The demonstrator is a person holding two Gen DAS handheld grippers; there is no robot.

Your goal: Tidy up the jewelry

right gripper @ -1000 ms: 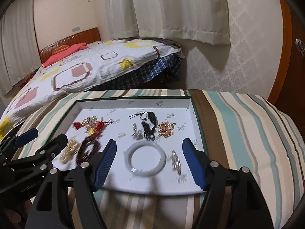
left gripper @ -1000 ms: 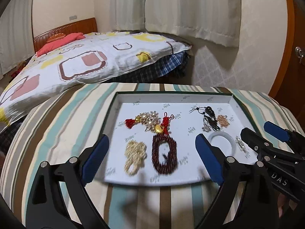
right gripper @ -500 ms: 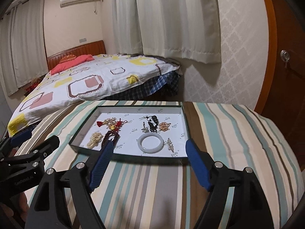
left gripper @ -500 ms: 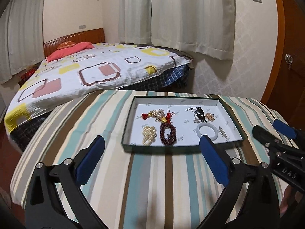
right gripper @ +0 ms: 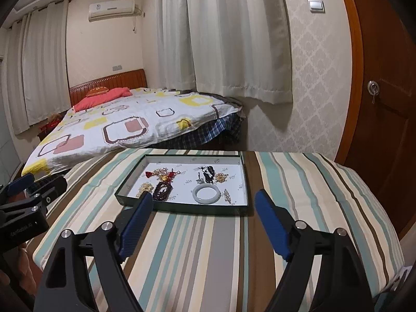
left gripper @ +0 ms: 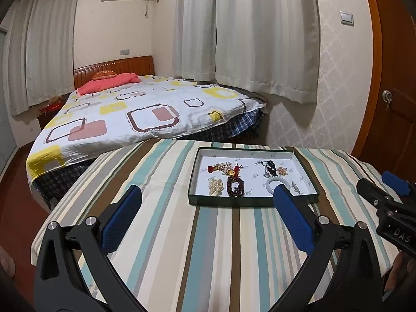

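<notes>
Both claws have pulled back and up from the shallow dark-green cardboard tray with a white floor (left gripper: 253, 202), which now sits well ahead of them on the striped tablecloth (left gripper: 182, 234). On the left gripper (left gripper: 208, 212) the blue-padded jaws stand wide and empty. The right gripper (right gripper: 201, 217) has just been opening its jaws further, with nothing between them. Inside the tray, straight ahead of the right claw, lies a pale jade bangle (right gripper: 206, 193); a dark red bead bracelet (left gripper: 235, 186) lies ahead of the left claw.
</notes>
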